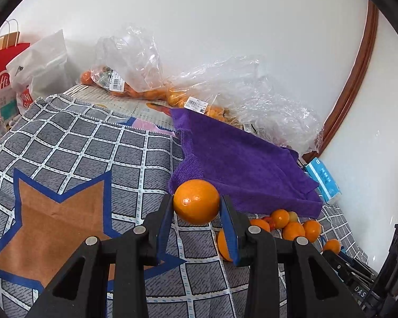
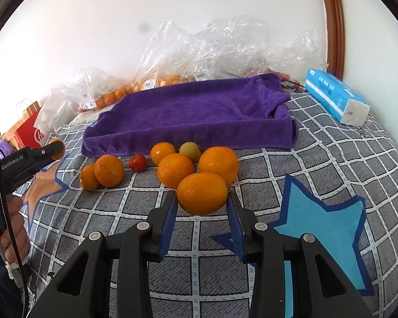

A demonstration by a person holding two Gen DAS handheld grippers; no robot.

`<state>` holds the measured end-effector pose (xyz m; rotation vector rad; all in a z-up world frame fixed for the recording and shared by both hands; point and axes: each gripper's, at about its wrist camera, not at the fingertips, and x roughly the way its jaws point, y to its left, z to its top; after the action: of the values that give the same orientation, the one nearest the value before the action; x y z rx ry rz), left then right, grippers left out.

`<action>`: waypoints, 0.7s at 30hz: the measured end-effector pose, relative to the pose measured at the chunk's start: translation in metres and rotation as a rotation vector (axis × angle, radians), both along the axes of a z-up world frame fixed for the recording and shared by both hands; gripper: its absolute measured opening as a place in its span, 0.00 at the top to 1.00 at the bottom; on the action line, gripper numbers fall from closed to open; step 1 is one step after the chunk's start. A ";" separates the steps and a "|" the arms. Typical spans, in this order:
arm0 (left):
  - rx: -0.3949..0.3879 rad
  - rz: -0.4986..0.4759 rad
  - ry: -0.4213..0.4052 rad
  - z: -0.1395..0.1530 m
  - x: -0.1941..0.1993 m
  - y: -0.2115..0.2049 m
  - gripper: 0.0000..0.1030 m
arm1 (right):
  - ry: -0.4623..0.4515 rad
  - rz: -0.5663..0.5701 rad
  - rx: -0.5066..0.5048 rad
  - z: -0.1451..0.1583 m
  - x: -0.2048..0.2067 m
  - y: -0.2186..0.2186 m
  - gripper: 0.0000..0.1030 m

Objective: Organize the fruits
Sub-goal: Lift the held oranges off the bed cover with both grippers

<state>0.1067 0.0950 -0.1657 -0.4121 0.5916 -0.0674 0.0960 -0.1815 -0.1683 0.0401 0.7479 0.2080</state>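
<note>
My left gripper is shut on an orange and holds it above the checked cloth, just in front of the purple towel. It also shows at the left of the right wrist view. My right gripper is shut on a larger orange, close to the loose fruit pile. The pile lies in front of the purple towel: several oranges, a small red fruit and a yellow-green fruit. Part of the pile shows in the left wrist view.
Clear plastic bags with more oranges lie behind the towel by the white wall. A blue tissue pack sits at the right. A red paper bag and a white bag stand at the far left.
</note>
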 end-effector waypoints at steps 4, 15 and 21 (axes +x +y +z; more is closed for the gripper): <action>0.001 -0.004 -0.007 0.002 0.000 -0.001 0.67 | -0.009 -0.022 0.008 0.010 -0.004 0.002 0.63; 0.042 0.013 -0.030 0.005 -0.007 -0.005 0.67 | -0.081 -0.028 0.002 0.042 -0.004 0.014 0.63; 0.030 0.021 -0.036 0.006 -0.009 -0.002 0.67 | -0.103 -0.017 -0.034 0.052 -0.002 0.021 0.63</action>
<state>0.0978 0.0928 -0.1593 -0.3874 0.5526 -0.0458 0.0935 -0.1602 -0.1159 0.0036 0.6477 0.1800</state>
